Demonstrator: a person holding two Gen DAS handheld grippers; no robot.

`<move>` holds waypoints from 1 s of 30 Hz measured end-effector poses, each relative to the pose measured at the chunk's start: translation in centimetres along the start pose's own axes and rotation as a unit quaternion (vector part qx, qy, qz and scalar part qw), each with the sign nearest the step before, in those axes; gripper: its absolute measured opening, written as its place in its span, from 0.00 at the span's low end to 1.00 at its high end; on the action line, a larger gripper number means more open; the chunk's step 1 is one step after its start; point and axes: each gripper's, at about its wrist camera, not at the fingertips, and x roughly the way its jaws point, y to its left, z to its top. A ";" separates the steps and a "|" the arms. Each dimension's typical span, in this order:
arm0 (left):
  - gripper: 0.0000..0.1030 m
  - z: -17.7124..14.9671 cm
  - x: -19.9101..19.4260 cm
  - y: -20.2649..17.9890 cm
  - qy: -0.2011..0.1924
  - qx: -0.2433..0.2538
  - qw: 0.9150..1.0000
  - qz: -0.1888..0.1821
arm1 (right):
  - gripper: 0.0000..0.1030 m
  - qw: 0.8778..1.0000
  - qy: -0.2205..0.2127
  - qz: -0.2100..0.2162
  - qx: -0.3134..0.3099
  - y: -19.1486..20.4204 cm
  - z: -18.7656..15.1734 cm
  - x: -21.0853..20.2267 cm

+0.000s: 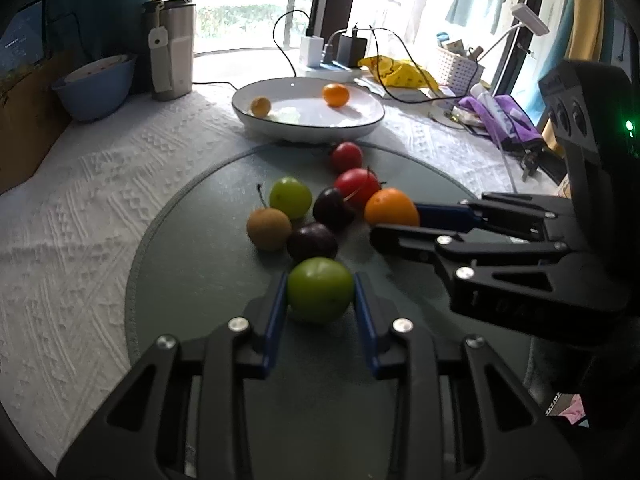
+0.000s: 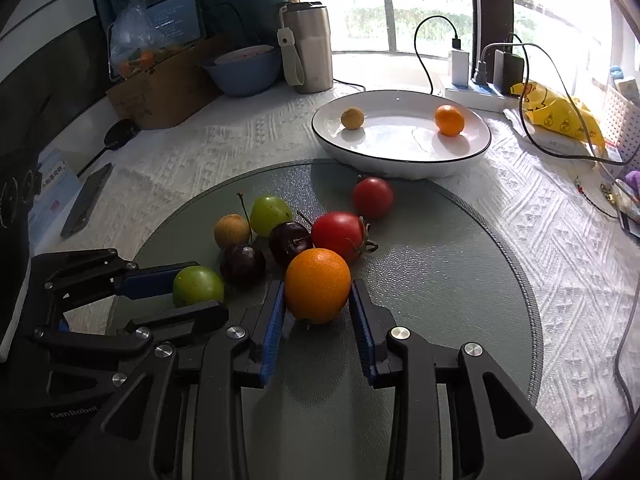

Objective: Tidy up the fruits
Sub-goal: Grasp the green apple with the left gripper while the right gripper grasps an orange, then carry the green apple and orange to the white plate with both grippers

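Green plum (image 1: 320,289) sits gripped in our left fingers (image 1: 276,312), orange (image 2: 317,286) in our right (image 2: 360,316); we lift both straight up, gently, toward the plate (image 2: 400,156).

Daylight pours in from the window (image 1: 248,12) at twelve o'clock, blown out to white in both views, and glares off the white plate (image 2: 400,152). Fruit and gripper arms cast soft shadows toward six o'clock on the glass mat (image 2: 440,280). Fisheye bending curves everything near the rims, corners fall black, and nearby fruit looks slightly soft.
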 end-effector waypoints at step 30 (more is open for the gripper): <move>0.33 5.6 -4.7 0.5 -0.088 0.017 0.996 0.004 | 0.34 0.995 -0.089 -0.051 -0.011 -1.8 4.6 -6.6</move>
